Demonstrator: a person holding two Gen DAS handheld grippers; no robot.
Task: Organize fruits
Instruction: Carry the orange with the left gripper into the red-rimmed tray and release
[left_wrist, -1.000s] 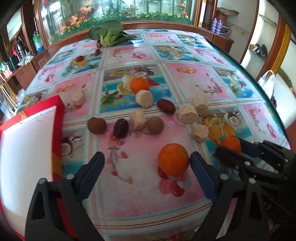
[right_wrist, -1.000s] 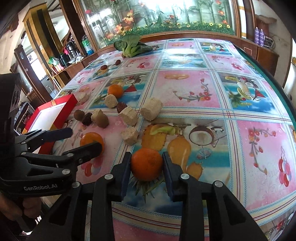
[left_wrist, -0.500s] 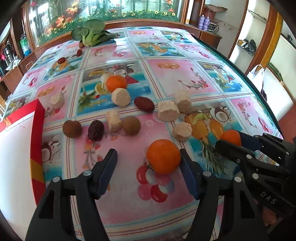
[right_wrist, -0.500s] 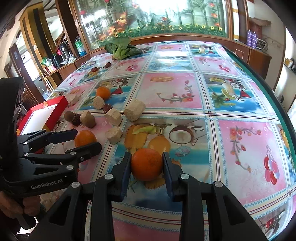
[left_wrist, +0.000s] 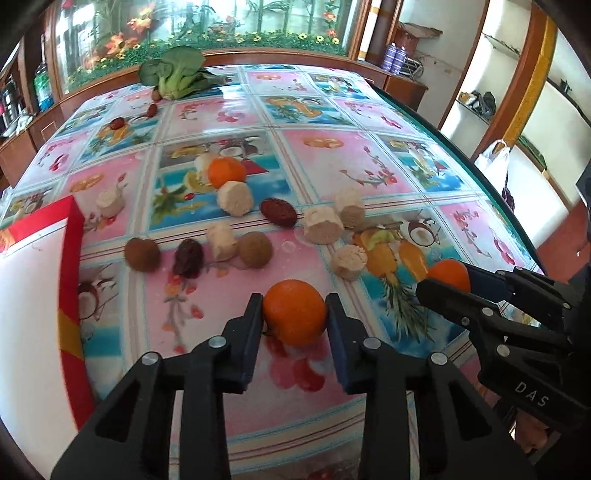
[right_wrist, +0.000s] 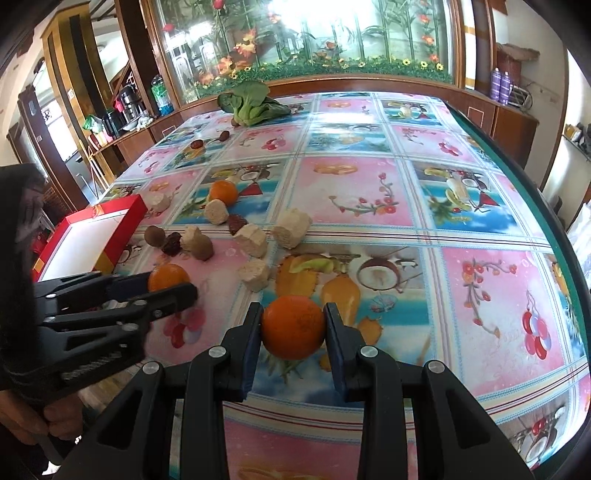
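Table (left_wrist: 369, 177) with a fruit-print cloth carries everything. Red box (left_wrist: 70, 258) with a white inside sits at the left edge, near corner. A leafy green vegetable (left_wrist: 173, 74) lies at the far edge.

Left hand-held gripper (left_wrist: 294, 314): jaws have just been closing, now narrowed down onto an orange (left_wrist: 294, 312) near the near edge. Both blue pads touch its sides, so it's pinched. The orange looks to be down on the cloth, can't tell if it's lifted.

Right hand-held gripper (right_wrist: 293, 326): jaws narrowed the same way, pinching a second orange (right_wrist: 293, 326) between its pads, also by the near edge and toward the right of the first. In the left view it shows at the right, that orange (left_wrist: 448, 275) poking out between its fingers.

Third orange (left_wrist: 226, 171) sits loose mid-table, touching a pale cylinder chunk (left_wrist: 235, 197). More pale chunks, two round brown fruits (left_wrist: 142, 254) and dark red dates (left_wrist: 277, 211) are scattered in a band across the middle, between the box and the right-hand orange. A few small dark fruits lie near the vegetable.
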